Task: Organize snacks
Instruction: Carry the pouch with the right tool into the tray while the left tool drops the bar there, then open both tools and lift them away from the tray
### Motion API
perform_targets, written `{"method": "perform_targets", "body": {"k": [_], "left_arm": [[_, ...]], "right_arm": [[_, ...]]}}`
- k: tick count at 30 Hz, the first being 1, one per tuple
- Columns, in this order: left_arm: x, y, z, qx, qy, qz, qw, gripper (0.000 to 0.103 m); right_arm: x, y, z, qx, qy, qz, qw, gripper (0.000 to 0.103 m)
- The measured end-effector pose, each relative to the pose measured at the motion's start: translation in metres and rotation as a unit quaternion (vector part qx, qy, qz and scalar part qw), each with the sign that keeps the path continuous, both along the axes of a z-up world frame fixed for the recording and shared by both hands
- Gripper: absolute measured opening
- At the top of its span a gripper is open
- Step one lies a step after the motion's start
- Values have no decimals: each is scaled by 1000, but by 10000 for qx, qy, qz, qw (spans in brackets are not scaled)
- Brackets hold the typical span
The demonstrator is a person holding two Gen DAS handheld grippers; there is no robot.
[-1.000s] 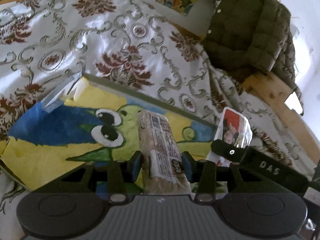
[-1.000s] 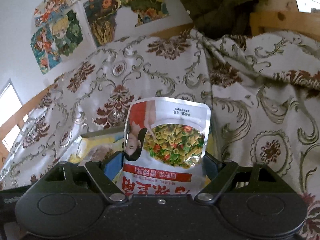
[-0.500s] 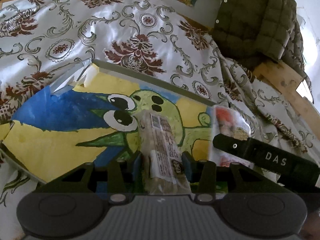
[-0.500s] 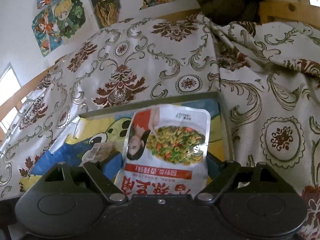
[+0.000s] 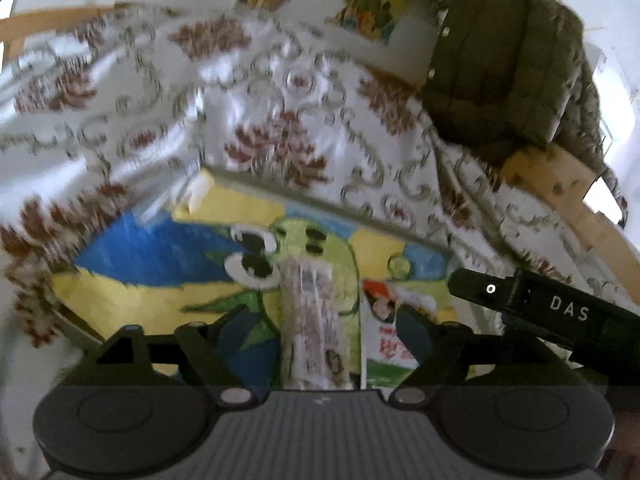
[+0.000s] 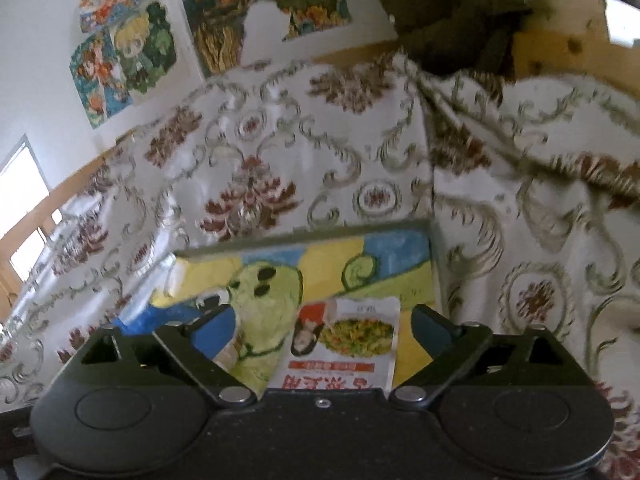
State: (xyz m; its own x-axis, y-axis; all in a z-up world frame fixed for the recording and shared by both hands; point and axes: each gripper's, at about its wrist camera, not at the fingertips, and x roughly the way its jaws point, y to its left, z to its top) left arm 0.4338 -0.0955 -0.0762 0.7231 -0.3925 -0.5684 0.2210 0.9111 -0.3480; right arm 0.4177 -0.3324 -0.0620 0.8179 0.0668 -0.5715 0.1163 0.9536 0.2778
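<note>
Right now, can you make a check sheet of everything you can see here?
Surface: flowery cloth with a painted frog board lying on it.
Job's things: long snack pack and red pouch, both on the board, side by side.
Clutter: nothing seen.
Grippers: left gripper open, snack pack between its fingers, not pinched; right gripper open, pouch between its fingers, not pinched.
Cables: nothing seen.
Surroundings: green jacket over a wooden frame, drawings on the wall, window at the far left.
</note>
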Motion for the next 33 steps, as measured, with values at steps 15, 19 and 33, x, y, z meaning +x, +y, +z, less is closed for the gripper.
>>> {"method": "perform_targets", "body": {"k": [15, 19, 33], "left_arm": [[-111, 31, 93, 267, -1089, 440, 9927, 103], [-145, 41, 105, 305, -1197, 611, 9905, 103], [-255, 60, 107, 793, -1405, 750, 9840, 103]], "right_arm": [[-106, 12, 98, -345, -652, 163, 9971, 102], [-147, 24, 108, -578, -817, 132, 9949, 102], [-270, 47, 95, -1025, -827, -120, 9912, 102]]}}
